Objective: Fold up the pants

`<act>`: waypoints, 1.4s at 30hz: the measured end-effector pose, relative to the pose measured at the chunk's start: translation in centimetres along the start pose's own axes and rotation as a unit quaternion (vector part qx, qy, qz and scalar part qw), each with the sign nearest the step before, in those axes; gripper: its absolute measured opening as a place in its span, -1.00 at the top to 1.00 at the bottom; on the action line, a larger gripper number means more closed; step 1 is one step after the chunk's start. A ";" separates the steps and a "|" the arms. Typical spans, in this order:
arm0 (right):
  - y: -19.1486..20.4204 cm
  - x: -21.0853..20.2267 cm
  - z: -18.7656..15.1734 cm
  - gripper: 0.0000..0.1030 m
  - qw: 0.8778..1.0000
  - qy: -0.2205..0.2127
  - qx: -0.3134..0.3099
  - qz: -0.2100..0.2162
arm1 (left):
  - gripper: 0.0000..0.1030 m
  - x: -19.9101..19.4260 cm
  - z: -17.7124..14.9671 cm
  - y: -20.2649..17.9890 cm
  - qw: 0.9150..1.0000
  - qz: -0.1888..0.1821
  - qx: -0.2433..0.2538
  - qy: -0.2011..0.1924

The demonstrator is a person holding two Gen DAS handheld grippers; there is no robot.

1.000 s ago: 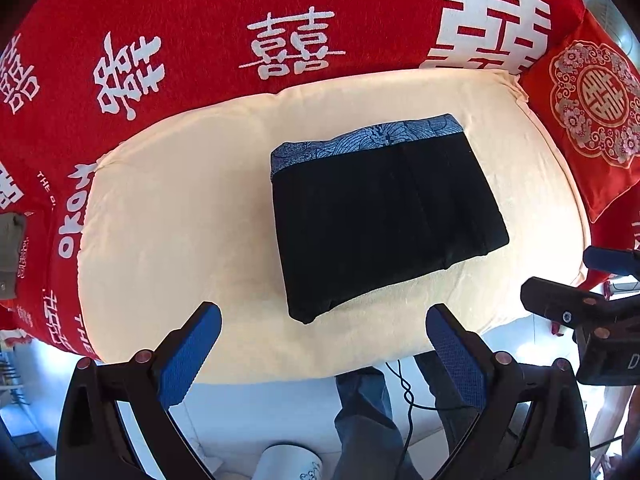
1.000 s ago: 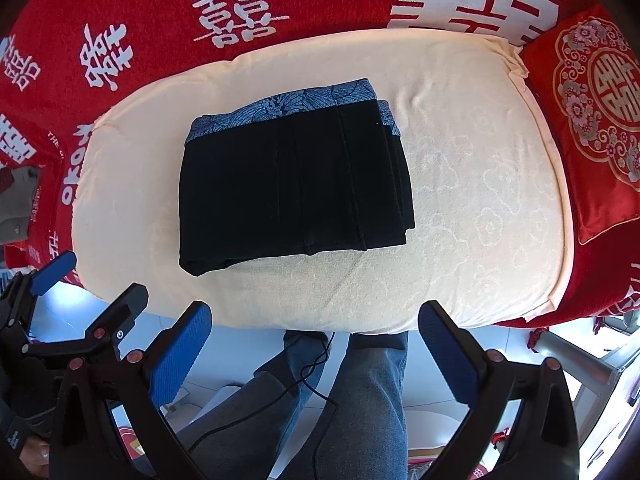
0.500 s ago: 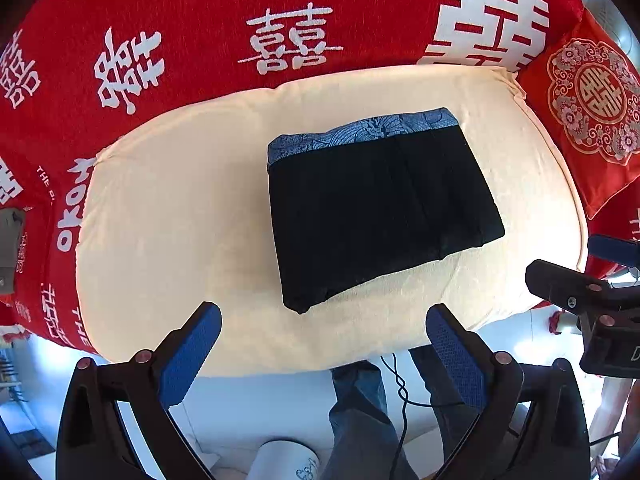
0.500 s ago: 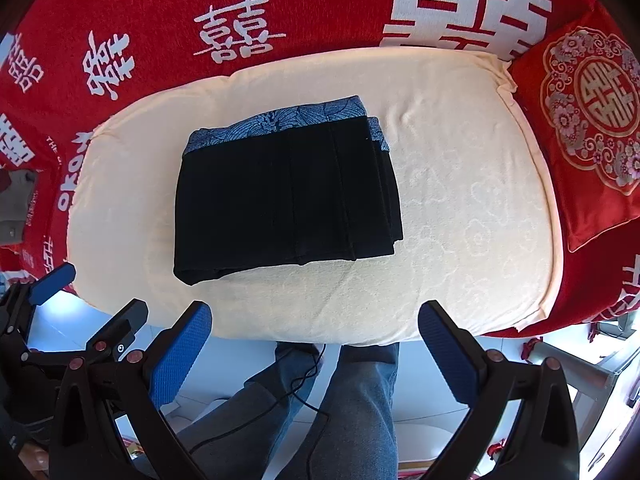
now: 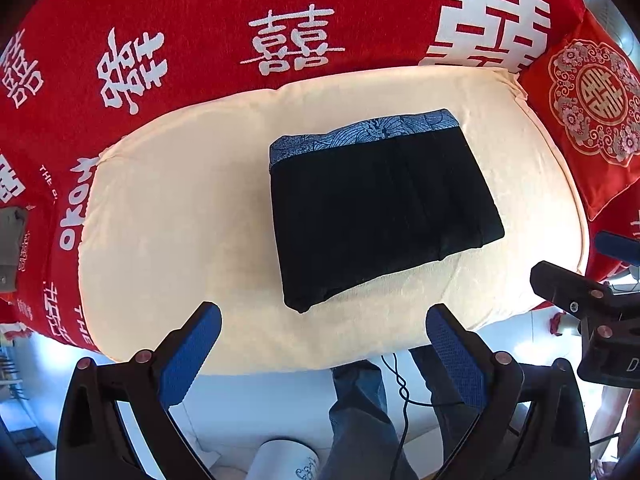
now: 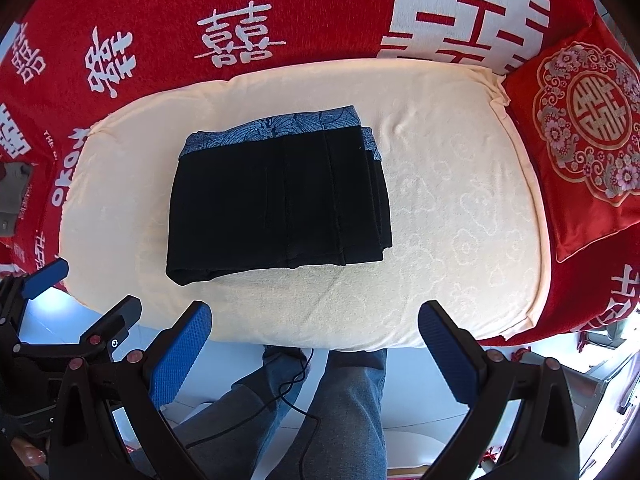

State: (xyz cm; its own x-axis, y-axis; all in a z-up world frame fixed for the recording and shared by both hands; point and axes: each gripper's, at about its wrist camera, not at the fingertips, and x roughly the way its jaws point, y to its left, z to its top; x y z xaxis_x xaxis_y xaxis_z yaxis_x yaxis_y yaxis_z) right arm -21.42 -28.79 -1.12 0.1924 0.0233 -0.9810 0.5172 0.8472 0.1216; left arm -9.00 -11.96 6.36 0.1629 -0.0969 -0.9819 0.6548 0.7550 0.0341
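the black pants (image 5: 380,216) lie folded into a thick rectangle, blue patterned waistband at the far edge, on the cream cushion (image 5: 180,208) with bare embossed fabric all round. both the left gripper (image 5: 324,344) and right gripper (image 6: 314,340) hover off the near edge, fingers spread wide, holding nothing. a red pillow (image 6: 580,132) touches the cushion's right end.

2 wrist views, high, facing down, sharing folded pants (image 5: 382,208).

Both grippers wide open, holding nothing

Left gripper (image 5: 322,342) and right gripper (image 6: 314,340) hover side by side, blue pads (image 5: 191,354) spread apart.
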 end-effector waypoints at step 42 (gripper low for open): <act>0.7 0.3 1.3 -1.00 1.000 0.001 -0.019 -0.018 | -1.00 0.8 0.5 0.4 1.000 -0.006 -0.010 0.007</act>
State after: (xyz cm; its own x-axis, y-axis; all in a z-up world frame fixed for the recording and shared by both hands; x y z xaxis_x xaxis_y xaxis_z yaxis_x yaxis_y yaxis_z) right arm -19.89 -28.86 -1.12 0.1726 -0.0066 -0.9850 0.4914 0.8672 0.0803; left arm -8.26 -12.06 5.73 0.1443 -0.0975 -0.9847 0.6422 0.7663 0.0182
